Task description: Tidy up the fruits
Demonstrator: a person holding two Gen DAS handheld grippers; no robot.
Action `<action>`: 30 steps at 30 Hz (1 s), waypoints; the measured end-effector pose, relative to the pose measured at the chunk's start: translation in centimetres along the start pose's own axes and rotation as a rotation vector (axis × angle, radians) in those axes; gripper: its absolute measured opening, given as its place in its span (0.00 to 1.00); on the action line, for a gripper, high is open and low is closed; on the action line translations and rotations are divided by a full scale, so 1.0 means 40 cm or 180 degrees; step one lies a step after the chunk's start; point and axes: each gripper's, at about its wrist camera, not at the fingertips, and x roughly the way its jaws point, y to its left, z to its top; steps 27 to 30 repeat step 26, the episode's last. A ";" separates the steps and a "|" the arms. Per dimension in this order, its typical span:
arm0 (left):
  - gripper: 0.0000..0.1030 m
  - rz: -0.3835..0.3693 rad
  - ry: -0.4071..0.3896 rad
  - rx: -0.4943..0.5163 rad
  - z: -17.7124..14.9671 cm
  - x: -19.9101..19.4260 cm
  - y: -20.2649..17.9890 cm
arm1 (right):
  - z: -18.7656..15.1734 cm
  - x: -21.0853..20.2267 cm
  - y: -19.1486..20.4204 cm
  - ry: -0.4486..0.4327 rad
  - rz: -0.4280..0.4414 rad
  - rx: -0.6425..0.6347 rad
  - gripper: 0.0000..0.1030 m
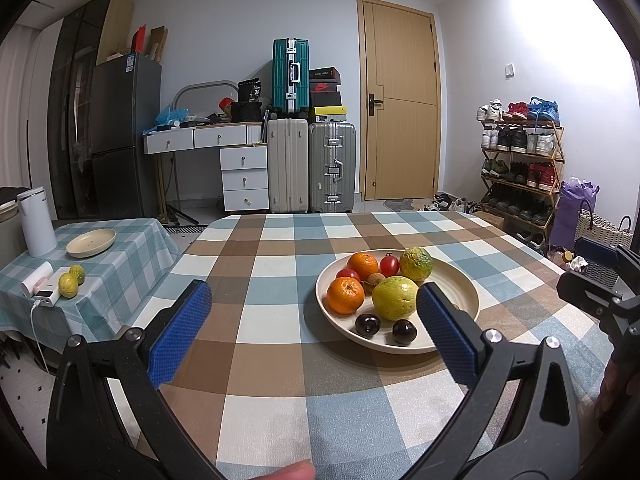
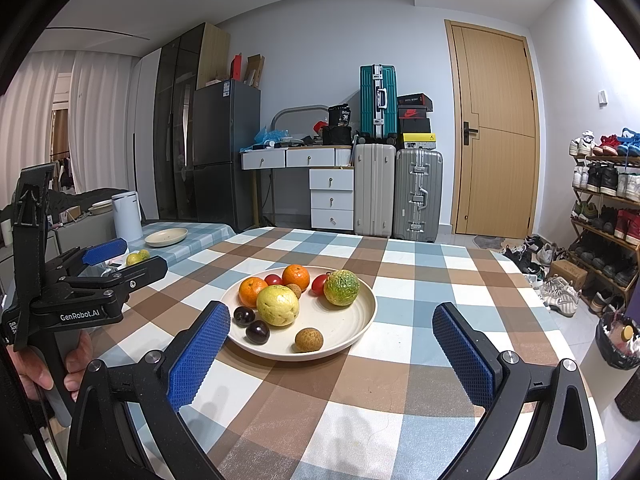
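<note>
Fruit is sitting piled on a cream plate (image 2: pixel 360 320) on the checked tablecloth (image 2: pixel 400 380) of the main table. Two oranges (image 2: pixel 253 291), two red tomatoes (image 2: pixel 320 284), a yellow-green guava (image 2: pixel 278 305), a mottled green-orange citrus (image 2: pixel 341 287), two dark cherries (image 2: pixel 257 332) and a brown longan (image 2: pixel 309 339) are lying on it; a second small brown fruit is peeking out between the guava and the far orange.

Left gripper (image 1: pixel 314 330) is hovering over the table with jaws spread wide and nothing between them; its right pad is overlapping the plate's near edge in the left wrist view, contact unclear. Right gripper (image 2: pixel 332 352) is also hanging released, blue pads wide apart, plate's near rim sitting between them in view, not touching any fruit. A hand (image 2: pixel 60 364) is gripping the left tool's handle at the left edge of the right wrist view.

Side table (image 1: pixel 132 240) to the left is carrying an empty cream dish (image 1: pixel 91 242), a white kettle (image 1: pixel 37 222), two small yellow-green citrus (image 1: pixel 68 285) and a white charger block (image 1: pixel 48 298).
</note>
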 end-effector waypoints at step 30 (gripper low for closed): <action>0.99 -0.0001 0.0001 0.0000 0.000 0.002 -0.002 | 0.000 0.000 0.000 0.0001 0.0000 0.0001 1.00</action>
